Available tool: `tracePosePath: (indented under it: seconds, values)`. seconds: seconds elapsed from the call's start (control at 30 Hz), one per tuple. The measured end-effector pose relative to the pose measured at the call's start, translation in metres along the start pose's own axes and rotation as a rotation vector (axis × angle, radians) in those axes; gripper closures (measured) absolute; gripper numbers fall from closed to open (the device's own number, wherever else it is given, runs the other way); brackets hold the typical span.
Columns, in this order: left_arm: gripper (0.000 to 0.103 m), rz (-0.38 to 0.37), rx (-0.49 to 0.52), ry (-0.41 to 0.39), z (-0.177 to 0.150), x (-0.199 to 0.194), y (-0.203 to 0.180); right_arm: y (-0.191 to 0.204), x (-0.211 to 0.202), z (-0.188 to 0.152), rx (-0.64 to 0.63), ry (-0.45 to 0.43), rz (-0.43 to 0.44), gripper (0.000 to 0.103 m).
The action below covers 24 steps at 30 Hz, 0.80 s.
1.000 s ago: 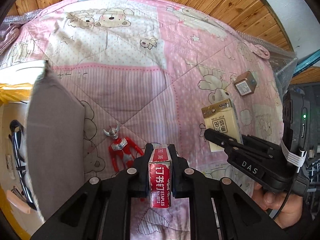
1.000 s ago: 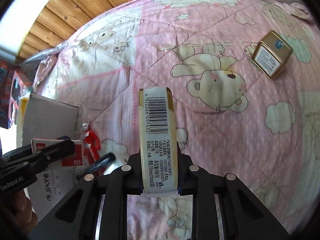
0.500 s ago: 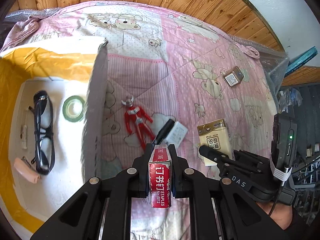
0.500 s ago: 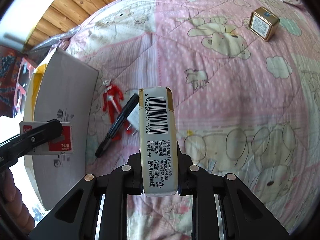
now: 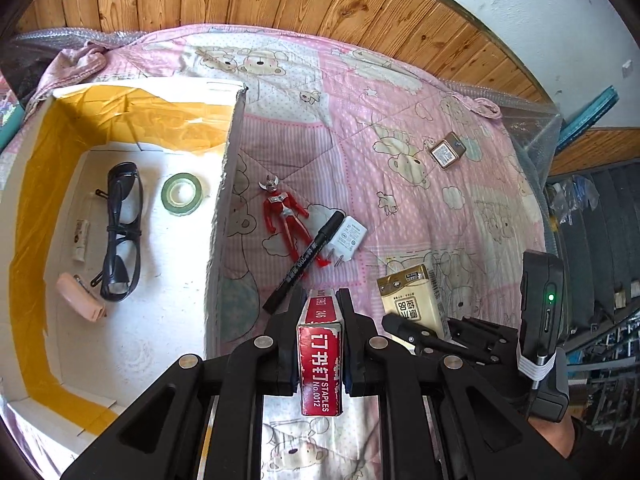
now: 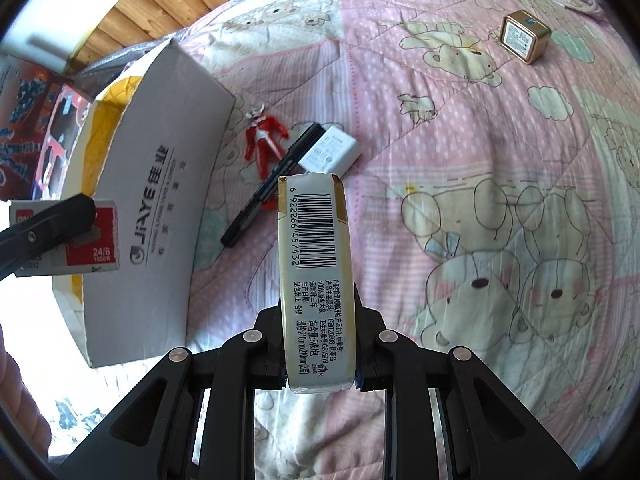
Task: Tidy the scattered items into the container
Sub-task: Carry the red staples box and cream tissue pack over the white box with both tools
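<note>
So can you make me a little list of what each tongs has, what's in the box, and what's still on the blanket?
left tongs: shut on the red staples box
right tongs: shut on the tissue pack
in the cardboard box: glasses, green tape roll, pink eraser, small tube
on the blanket: red toy figure, black marker, white charger, gold tin

— What colours do you see on the bed?
— A pink quilt (image 5: 360,128) patterned with cream bears and white dots.
— And the box (image 5: 120,112)?
— Grey outside, yellow-lined, white floor.
— The small things?
— A red-and-silver figure (image 5: 286,220), black marker (image 5: 308,256), white charger (image 5: 349,238), gold tin (image 6: 525,36), red staple box (image 5: 321,364), beige tissue pack (image 6: 316,276).
</note>
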<state>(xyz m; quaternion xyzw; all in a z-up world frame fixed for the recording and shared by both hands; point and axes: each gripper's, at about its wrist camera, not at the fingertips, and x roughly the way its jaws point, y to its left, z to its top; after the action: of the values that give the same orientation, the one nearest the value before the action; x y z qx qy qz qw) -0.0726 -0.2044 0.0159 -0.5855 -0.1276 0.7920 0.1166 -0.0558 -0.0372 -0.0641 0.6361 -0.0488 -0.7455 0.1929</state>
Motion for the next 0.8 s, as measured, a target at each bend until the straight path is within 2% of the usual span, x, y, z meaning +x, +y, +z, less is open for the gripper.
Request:
tracePosePath:
  seconds: [0.33, 0.8]
  values:
    - [0.088, -0.010, 0.005, -0.079, -0.034, -0.040, 0.003, 0.019, -0.018, -0.032, -0.051, -0.004, -0.026, 0.080]
    - [0.088, -0.029, 0.014, -0.203, -0.063, -0.095, 0.010, 0.053, -0.035, -0.062, -0.129, -0.020, -0.044, 0.080]
